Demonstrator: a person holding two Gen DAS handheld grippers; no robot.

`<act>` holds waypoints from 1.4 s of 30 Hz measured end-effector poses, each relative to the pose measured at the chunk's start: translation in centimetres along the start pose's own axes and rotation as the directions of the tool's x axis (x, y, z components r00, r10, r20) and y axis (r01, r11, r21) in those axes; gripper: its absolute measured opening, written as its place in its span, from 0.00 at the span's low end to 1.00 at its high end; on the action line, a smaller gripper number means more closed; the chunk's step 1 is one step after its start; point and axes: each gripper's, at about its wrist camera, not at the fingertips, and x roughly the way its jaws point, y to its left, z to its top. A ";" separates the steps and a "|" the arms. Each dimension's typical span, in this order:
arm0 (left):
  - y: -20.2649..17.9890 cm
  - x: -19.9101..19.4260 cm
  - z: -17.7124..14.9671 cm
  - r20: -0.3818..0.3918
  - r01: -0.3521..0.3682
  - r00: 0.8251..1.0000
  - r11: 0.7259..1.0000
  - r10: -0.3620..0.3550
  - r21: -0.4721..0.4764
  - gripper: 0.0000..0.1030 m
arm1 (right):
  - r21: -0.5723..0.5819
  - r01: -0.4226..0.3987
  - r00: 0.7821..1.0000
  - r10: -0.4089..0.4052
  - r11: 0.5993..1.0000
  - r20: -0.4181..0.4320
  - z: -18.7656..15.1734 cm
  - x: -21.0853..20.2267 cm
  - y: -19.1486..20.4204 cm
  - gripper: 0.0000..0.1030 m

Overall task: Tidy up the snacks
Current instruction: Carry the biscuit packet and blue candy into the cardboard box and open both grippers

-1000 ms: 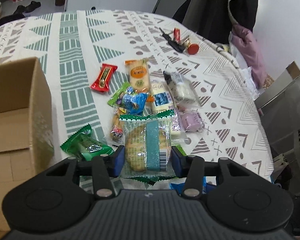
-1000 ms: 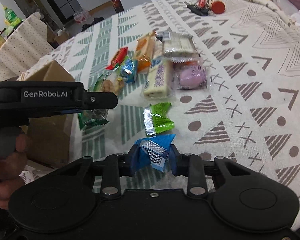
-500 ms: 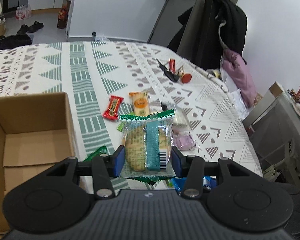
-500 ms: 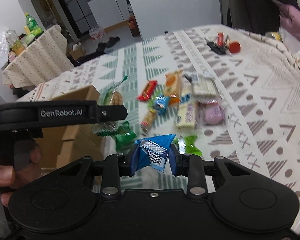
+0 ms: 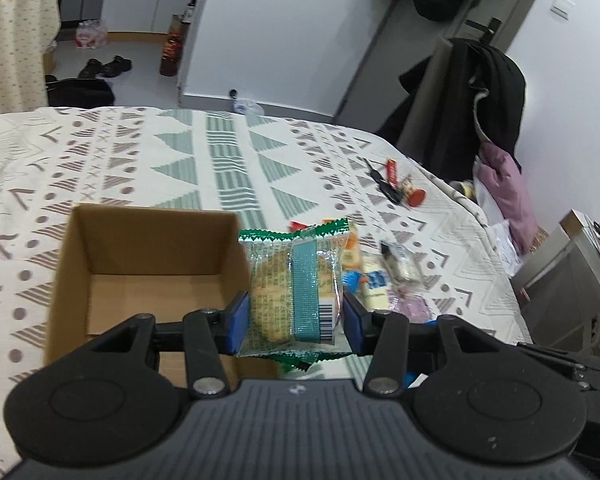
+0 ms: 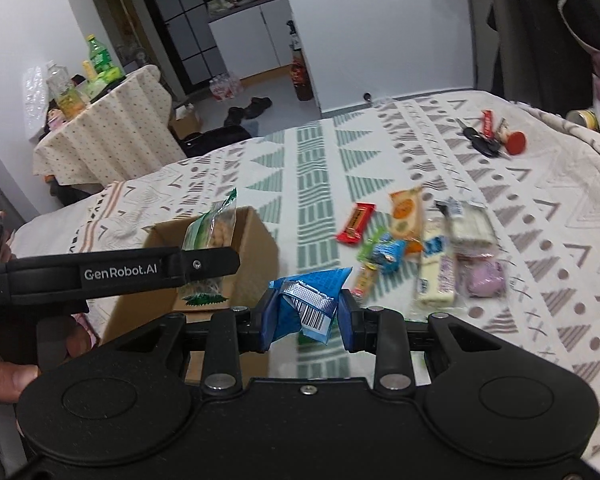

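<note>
Black left gripper (image 5: pixel 294 316) with blue pads (image 5: pixel 238 318), silver screws, "GenRobot.AI" lettering.

"GenRobot.AI" — white lettering on the left claw's (image 6: pixel 208 268) black side; nothing else legible.

- The surface (image 6: pixel 540 216) wears a cream cloth with green and grey triangles.
- An open cardboard box (image 5: pixel 156 240) stands on it.
- Beside the box lies a cluster of snack packets (image 6: pixel 412 240).
- Farther off lie keys (image 6: pixel 482 142) with a red tag.
</note>
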 end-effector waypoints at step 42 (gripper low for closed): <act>10.4 0.3 1.1 0.039 -0.140 0.988 0.982 0.146 -0.126 0.65 | -0.113 -0.148 0.989 0.147 0.982 -0.018 4.3 7.5 7.1 0.40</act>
